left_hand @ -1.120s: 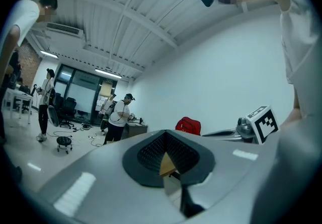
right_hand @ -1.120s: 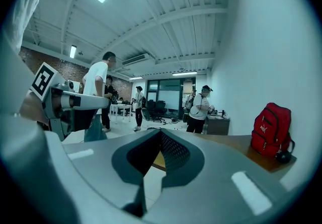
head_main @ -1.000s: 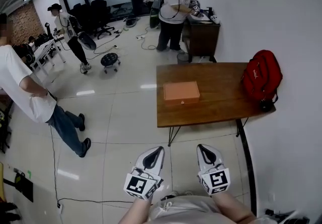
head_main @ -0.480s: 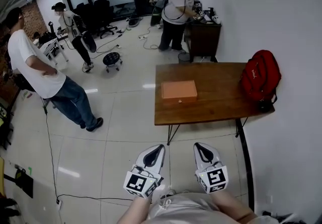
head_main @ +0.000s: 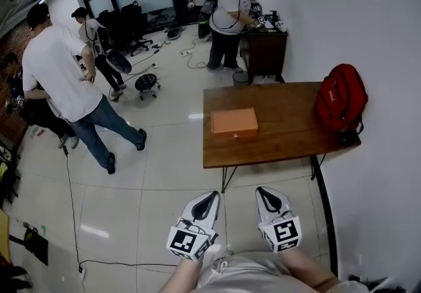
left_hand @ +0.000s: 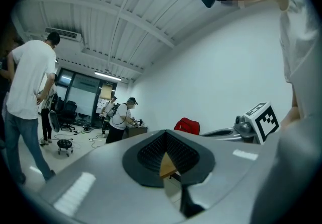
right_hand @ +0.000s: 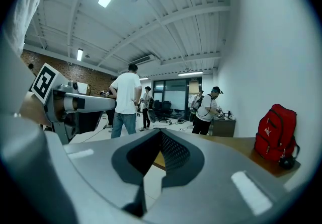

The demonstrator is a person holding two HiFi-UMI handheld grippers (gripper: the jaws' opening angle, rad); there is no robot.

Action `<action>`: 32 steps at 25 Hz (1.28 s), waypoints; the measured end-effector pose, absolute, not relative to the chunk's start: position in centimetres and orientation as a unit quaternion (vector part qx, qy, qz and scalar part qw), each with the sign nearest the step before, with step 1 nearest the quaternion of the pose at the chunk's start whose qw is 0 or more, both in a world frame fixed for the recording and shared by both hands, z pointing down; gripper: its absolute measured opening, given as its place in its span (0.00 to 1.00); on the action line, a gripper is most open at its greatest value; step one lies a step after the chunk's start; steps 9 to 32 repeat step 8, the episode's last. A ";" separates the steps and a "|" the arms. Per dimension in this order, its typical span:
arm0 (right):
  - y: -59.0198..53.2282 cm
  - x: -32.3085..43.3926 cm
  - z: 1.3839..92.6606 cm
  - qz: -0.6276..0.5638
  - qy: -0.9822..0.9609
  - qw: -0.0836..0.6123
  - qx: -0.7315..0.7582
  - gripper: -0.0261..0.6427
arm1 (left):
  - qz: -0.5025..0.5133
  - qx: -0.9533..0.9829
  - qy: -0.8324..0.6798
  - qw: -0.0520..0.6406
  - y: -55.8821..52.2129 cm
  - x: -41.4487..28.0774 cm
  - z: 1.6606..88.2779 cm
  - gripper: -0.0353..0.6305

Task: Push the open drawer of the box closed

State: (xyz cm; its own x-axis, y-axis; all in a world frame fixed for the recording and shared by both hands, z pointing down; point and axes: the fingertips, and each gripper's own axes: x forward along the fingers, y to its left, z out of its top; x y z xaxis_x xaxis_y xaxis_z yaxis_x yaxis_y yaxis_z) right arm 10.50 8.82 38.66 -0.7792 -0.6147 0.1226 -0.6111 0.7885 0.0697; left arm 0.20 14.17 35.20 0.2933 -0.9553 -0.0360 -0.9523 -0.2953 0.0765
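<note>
**A:** Where is the box?

**B:** The orange box [head_main: 235, 122] lies flat on the wooden table [head_main: 289, 137], towards its left end, far from both grippers. From the head view it is small. Its near face shows one dark spot, and I cannot tell the drawer apart from the body, nor whether it stands out.

**A:** And the grippers?

**B:** The left gripper [head_main: 209, 194] and the right gripper [head_main: 262, 191] are held side by side, close to the person's body, over the tiled floor [head_main: 164, 153] on the near side of the table. Each is clenched: the jaw tips meet at a point, with only ribbed pads and a slit of air behind them. Neither grips anything.

**A:** Do their cameras catch the box?

**B:** No. Through the left gripper's slit only a sliver of wood shows. The right gripper view has the table edge and the red backpack [head_main: 341, 97] at the right. The box is hidden behind the jaws in both.

**A:** Anything else?

**B:** The backpack leans on the wall at the table's right end. A person in a white T-shirt [head_main: 62, 78] strides at far left, and another stands at a dark cabinet [head_main: 263, 48] beyond the table.
</note>
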 end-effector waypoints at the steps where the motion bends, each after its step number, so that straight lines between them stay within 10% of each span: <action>1: 8.8 10.4 38.7 -0.013 -0.943 0.069 0.325 0.04 | -0.033 0.805 -0.593 0.021 14.1 0.2 35.3 0.06; 32: 8.5 10.0 38.3 -0.015 -0.945 0.069 0.320 0.04 | -0.040 0.808 -0.587 0.033 13.7 0.1 35.2 0.06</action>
